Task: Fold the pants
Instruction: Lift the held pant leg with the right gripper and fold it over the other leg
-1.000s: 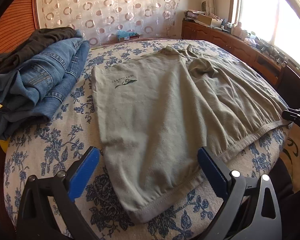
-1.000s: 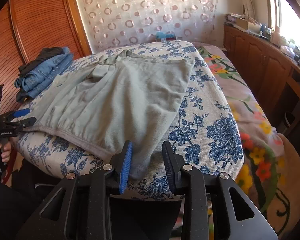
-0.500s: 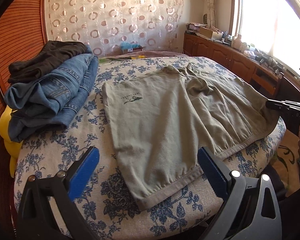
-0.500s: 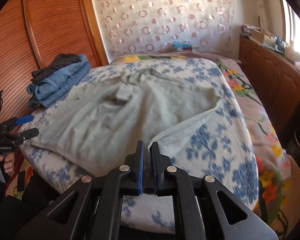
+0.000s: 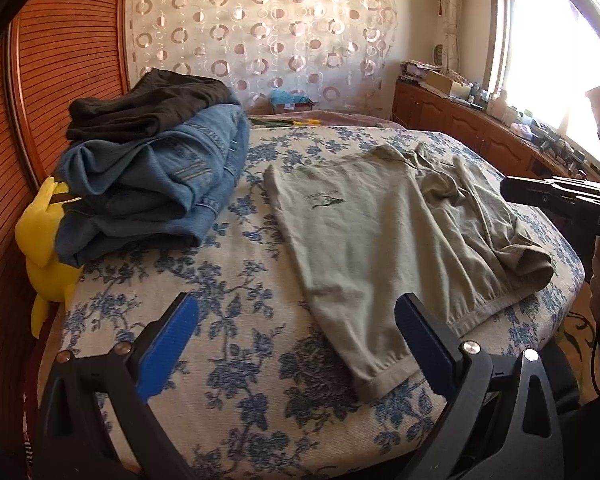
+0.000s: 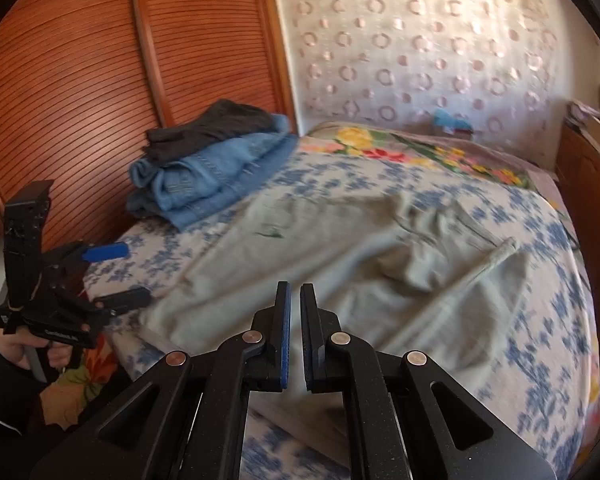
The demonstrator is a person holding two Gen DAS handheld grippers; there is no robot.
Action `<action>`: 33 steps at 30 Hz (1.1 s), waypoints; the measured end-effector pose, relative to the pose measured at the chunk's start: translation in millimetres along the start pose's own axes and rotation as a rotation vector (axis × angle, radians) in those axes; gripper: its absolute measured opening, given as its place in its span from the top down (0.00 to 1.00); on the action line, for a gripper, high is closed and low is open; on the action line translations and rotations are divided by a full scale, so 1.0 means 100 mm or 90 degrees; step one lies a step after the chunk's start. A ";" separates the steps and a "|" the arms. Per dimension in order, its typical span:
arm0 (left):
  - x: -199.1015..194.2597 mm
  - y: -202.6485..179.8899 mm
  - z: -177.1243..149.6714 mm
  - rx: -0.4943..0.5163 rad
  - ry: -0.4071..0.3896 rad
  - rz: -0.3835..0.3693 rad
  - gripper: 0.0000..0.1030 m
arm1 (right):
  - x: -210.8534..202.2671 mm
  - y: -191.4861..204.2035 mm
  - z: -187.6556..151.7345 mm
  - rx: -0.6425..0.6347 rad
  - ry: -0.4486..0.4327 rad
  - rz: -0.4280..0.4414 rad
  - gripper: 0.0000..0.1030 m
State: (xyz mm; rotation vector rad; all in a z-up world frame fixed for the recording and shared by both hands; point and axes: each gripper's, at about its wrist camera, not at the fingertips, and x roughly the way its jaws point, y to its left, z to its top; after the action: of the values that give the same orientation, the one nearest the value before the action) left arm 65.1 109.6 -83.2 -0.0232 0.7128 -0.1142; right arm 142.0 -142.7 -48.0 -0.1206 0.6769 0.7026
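Observation:
Grey-green pants [image 5: 379, 248] with a small dark logo lie on the blue-flowered bed [image 5: 228, 280]. Their right side is folded over toward the middle; they also show in the right wrist view [image 6: 339, 264], blurred. My left gripper [image 5: 296, 332] is open and empty, above the near bed edge, left of the pants' hem. It appears from the side in the right wrist view [image 6: 116, 276]. My right gripper [image 6: 294, 320] is shut on the pants' edge and holds the cloth lifted over the pants. Its black body shows at the right of the left wrist view [image 5: 555, 196].
A stack of folded blue jeans [image 5: 156, 196] with a dark garment [image 5: 148, 108] on top sits at the bed's left. A yellow plush toy [image 5: 44, 248] hangs beside it. A wooden slatted wall [image 6: 80, 80] is on the left, wooden cabinets [image 5: 479, 128] under the window.
My right gripper closed on the pants' right edge and carried it up and over toward the middle. My left gripper drew back and leftward, still open.

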 end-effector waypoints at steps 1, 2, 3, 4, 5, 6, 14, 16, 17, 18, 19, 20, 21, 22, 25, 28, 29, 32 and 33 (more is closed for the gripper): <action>0.00 0.01 -0.01 -0.003 -0.001 0.002 0.04 | 0.05 0.08 0.04 -0.012 -0.001 0.006 0.98; -0.01 0.05 -0.01 -0.009 -0.001 0.004 0.04 | 0.11 0.17 0.07 -0.026 0.002 0.005 0.99; -0.02 0.07 -0.01 -0.013 -0.002 0.005 0.04 | 0.15 0.22 0.10 -0.035 0.005 0.003 0.99; -0.03 0.09 -0.03 -0.013 -0.003 0.004 0.04 | 0.17 0.24 0.11 -0.033 0.006 0.006 0.98; -0.04 0.10 -0.03 -0.013 -0.006 0.003 0.04 | 0.19 0.24 0.12 -0.022 0.008 0.017 0.98; -0.04 0.10 -0.04 -0.012 -0.006 0.003 0.04 | 0.21 0.23 0.12 -0.020 0.009 0.015 0.98; -0.03 0.10 -0.03 -0.014 -0.009 -0.008 0.04 | 0.16 0.02 -0.06 -0.002 0.032 -0.049 0.89; -0.03 0.07 -0.04 -0.009 -0.009 -0.009 0.04 | 0.12 -0.06 -0.15 0.008 0.041 -0.061 0.85; -0.03 0.04 -0.04 -0.007 -0.009 -0.011 0.04 | 0.11 -0.10 -0.21 0.013 0.047 -0.073 0.81; -0.02 0.03 -0.04 -0.005 -0.009 -0.013 0.04 | 0.10 -0.13 -0.24 0.016 0.051 -0.082 0.77; -0.02 0.02 -0.03 -0.005 -0.009 -0.016 0.04 | 0.08 -0.17 -0.28 0.021 0.053 -0.091 0.76; -0.02 0.00 -0.03 -0.004 -0.009 -0.018 0.04 | 0.05 -0.20 -0.31 0.025 0.054 -0.095 0.72; -0.02 -0.02 -0.03 -0.003 -0.008 -0.021 0.04 | 0.03 -0.23 -0.34 0.029 0.057 -0.099 0.66; -0.02 -0.03 -0.04 -0.003 -0.008 -0.023 0.04 | 0.01 -0.24 -0.37 0.032 0.059 -0.104 0.63; -0.01 -0.08 -0.05 0.000 -0.004 -0.028 0.04 | -0.02 -0.27 -0.45 0.035 0.070 -0.103 0.58; 0.02 -0.11 -0.07 0.002 0.002 -0.030 0.04 | -0.01 -0.27 -0.51 0.033 0.080 -0.109 0.58; 0.03 -0.11 -0.07 0.001 0.003 -0.032 0.04 | 0.00 -0.27 -0.53 0.033 0.084 -0.107 0.58; 0.05 -0.13 -0.09 0.000 0.008 -0.033 0.04 | 0.05 -0.26 -0.58 0.029 0.095 -0.113 0.58; 0.06 -0.13 -0.09 0.001 0.009 -0.034 0.04 | 0.06 -0.26 -0.59 0.026 0.099 -0.115 0.58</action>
State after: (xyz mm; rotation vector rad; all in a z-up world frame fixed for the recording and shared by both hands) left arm 62.2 96.1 -93.0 -0.0397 0.7264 -0.1657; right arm 130.1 -177.9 -101.3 -0.1981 0.8181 0.5093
